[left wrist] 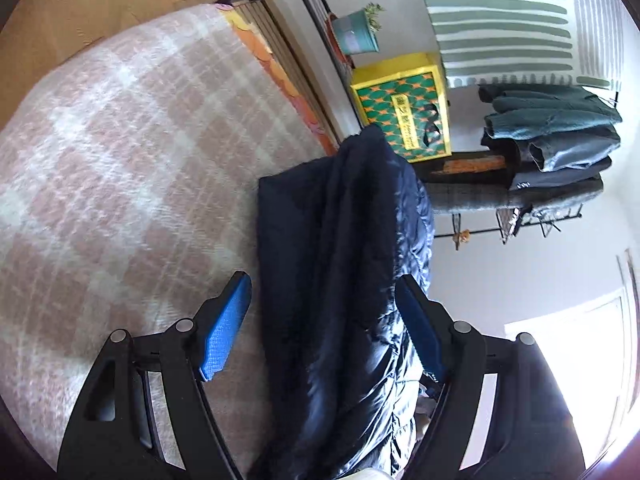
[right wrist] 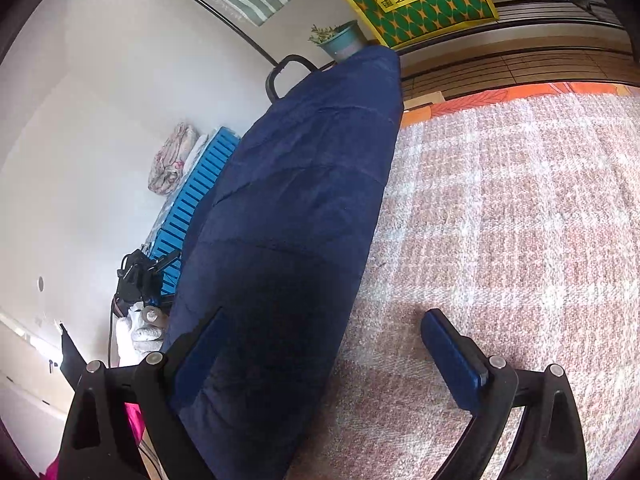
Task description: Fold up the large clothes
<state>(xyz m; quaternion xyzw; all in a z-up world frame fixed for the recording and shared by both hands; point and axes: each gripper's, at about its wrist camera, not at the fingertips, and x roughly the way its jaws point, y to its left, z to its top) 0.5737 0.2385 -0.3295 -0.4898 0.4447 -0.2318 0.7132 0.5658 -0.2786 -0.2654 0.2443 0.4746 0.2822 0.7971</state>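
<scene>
A dark navy quilted puffer garment [left wrist: 344, 240] lies folded into a long narrow strip on the pink-and-white checked blanket [left wrist: 132, 152]. It also shows in the right wrist view [right wrist: 296, 208] on the blanket [right wrist: 520, 208]. My left gripper [left wrist: 324, 320] is open, with its blue pads on either side of the strip's near end, not closed on it. My right gripper [right wrist: 320, 360] is open too; its left finger [right wrist: 196, 352] overlaps the garment's edge and its right finger [right wrist: 452, 356] is over the blanket.
A yellow-green patterned bag [left wrist: 404, 108], a potted plant [left wrist: 356, 32] and a rack of hanging clothes [left wrist: 548, 136] stand by the wall. A blue slatted crate [right wrist: 196, 196] and a bundle of cloth [right wrist: 172, 156] lie beside the bed. The other gripper and gloved hand [right wrist: 140, 304] show past the garment.
</scene>
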